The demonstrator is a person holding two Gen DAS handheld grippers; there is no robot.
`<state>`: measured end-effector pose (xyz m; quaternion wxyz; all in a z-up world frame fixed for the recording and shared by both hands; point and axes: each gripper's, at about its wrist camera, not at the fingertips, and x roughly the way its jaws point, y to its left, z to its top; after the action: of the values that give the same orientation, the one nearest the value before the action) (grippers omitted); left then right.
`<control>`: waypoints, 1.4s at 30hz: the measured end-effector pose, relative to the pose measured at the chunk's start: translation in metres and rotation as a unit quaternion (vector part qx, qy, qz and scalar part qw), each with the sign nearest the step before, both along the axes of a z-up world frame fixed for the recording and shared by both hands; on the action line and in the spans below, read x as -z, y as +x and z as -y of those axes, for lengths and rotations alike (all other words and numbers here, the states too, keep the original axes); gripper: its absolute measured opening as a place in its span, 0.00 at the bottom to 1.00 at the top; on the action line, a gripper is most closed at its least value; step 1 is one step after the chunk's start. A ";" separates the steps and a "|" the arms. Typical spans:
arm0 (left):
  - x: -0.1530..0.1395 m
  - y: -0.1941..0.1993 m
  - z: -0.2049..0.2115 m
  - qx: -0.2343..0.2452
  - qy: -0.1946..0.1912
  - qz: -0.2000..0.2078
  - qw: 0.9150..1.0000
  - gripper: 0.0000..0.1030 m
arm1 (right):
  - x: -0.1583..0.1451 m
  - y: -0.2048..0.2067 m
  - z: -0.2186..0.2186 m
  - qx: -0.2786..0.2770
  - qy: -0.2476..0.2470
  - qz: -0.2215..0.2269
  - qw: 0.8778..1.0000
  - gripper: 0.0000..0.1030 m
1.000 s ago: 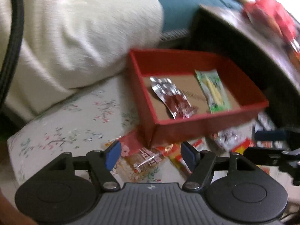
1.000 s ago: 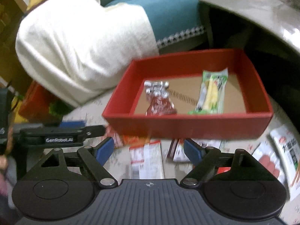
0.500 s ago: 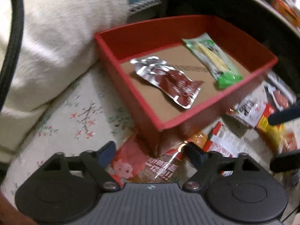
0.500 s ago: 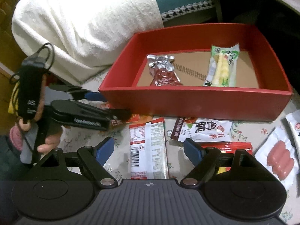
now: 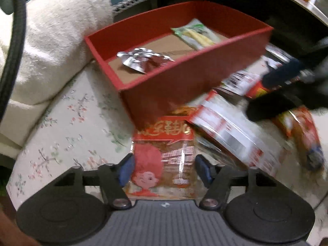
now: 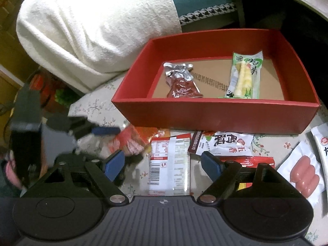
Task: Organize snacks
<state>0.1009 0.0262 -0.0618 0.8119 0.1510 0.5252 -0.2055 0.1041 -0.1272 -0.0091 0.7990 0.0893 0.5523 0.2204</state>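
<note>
**Left gripper closing round cartoon-face packet at the box corner**

Left gripper: jaws have just been closing, now at a middling gap. Red snack packet with cartoon face lies between the blue pads. Pads sit close to the packet's edges; frame is blurred, so I cannot tell whether they press on it yet. No firm grip seen.

Packet lies flat on the floral cloth, its far end just beside the near corner of the red box. A white-and-red barcode packet overlaps its right side.

Right gripper: jaws wide, nothing held, hovering above that barcode packet.

Box contents: silver-and-red foil pouch and green bamboo-shoot packet, lying apart on the cardboard floor. Still loose on the cloth: white packet with black lettering, sausage pack, others partly hidden.

Risks, as I judge them:
- Slick film, flat on soft cloth. Pads may buckle it or slide off.
- Overlapping barcode packet may be dragged along on the lift.
- Box wall is very near; a low lift could catch the rim and shove the box.
- The two grippers work close together; a clash is possible.
</note>
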 end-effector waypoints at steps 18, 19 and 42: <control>0.004 0.017 0.012 -0.052 0.023 -0.002 0.998 0.55 | -0.006 0.003 0.015 0.018 0.001 -0.008 1.000 0.86; 0.004 0.014 0.012 -0.057 0.026 -0.002 0.998 0.55 | -0.007 0.004 0.015 0.019 0.000 -0.007 1.000 0.86; 0.005 -0.037 -0.019 -0.135 0.025 -0.049 0.989 0.74 | 0.043 -0.001 -0.022 -0.021 -0.076 -0.055 0.995 0.91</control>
<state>0.0637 0.0455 -0.0669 0.8017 0.0882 0.5846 -0.0878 0.1034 -0.1052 -0.0517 0.7673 0.0288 0.6122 0.1890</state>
